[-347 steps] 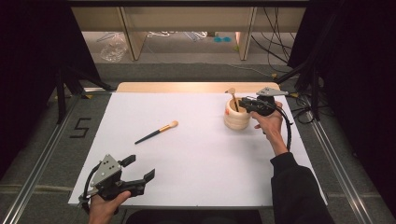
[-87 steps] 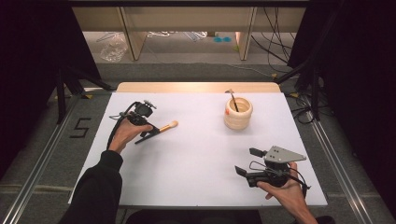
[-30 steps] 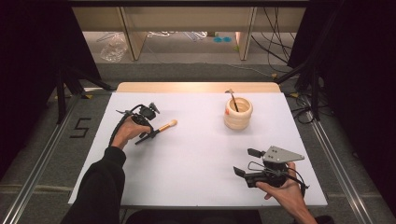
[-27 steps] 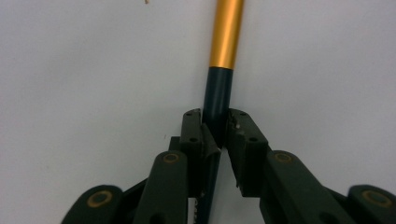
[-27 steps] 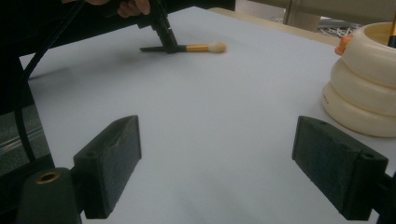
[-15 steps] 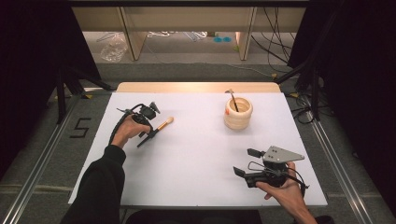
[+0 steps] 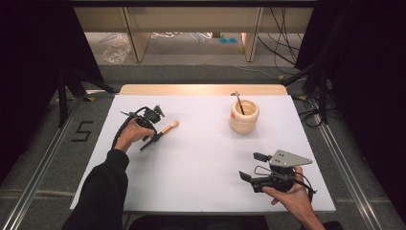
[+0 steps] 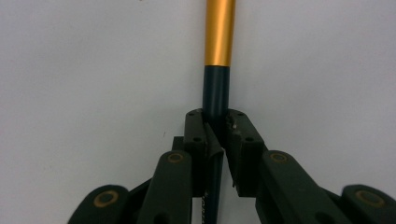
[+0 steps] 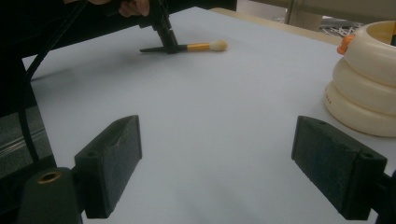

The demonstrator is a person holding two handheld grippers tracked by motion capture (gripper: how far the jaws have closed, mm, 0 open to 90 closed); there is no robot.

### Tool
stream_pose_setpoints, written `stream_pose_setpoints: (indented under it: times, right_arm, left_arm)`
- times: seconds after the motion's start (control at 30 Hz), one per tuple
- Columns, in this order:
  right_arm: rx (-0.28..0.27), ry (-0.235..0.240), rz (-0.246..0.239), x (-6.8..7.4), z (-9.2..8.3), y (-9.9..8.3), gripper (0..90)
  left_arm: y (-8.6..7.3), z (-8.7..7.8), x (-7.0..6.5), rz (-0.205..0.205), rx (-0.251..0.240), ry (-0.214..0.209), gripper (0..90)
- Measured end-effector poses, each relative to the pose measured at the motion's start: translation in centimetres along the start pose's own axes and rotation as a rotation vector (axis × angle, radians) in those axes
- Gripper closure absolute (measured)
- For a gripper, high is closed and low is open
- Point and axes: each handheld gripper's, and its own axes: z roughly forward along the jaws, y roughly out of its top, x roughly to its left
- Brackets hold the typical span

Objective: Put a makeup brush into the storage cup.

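- The left hand-held gripper (image 7: 154,136) is at the left of the white tabletop (image 7: 206,158), clamped on the dark handle of a brush (image 7: 160,134).
- In the left gripper view, the pads (image 8: 198,133) press the handle from both sides (its gold ferrule runs on past the tips, away from the camera).
- The brush lies low over the tabletop, its pale bristle end pointing toward the middle and its dark tail toward the person's left arm; whether it touches the surface I cannot tell.
- The right hand-held gripper (image 7: 253,166) rests near the front right edge, its jaws wide apart with nothing between them.
- In the right gripper view, the two pads (image 9: 112,163) frame bare tabletop, with the brush (image 9: 196,46) far off.
- A cream ribbed pot (image 7: 243,116) stands at the back right, well apart from the brush, with a thin dark tool (image 7: 238,101) leaning inside it.
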Motion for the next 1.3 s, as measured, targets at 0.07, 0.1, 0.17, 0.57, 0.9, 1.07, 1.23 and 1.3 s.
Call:
stream_pose_setpoints:
  times: [0.07,0.1,0.17,0.57,0.9,1.07,1.23,1.3]
  right_arm:
    - [0.0,0.0,0.0,0.0,0.0,0.0,17.1]
    - [0.001,0.0,0.0,0.0,0.0,0.0,17.1]
    - [0.0,0.0,0.0,0.0,0.0,0.0,17.1]
    - [0.013,-0.01,0.003,0.1,-0.1,0.0,17.1]
    - [-0.001,-0.007,0.001,0.0,0.0,0.0,16.9]
    - [-0.002,-0.007,0.0,0.0,0.0,0.0,16.9]
    - [-0.003,-0.007,0.002,0.0,0.1,0.0,16.9]
    - [0.012,-0.014,-0.001,0.1,0.0,0.0,16.8]
  left_arm:
    - [-0.1,-0.1,0.2,-0.014,-0.011,-0.002,78.8]
    - [-0.2,-0.1,0.2,-0.018,-0.025,-0.006,78.8]
    - [-0.3,-0.3,0.2,-0.027,-0.022,-0.011,78.8]
    - [-1.1,-2.7,0.1,-0.061,-0.178,-0.029,78.8]
    - [-2.4,-5.2,-0.8,-0.064,-0.354,-0.038,78.8]
    - [-2.9,-6.6,-1.6,-0.078,-0.447,-0.044,78.8]
    - [-3.5,-7.8,-2.8,-0.068,-0.513,-0.048,78.8]
    - [-3.6,-8.2,-3.4,-0.066,-0.539,-0.047,78.8]
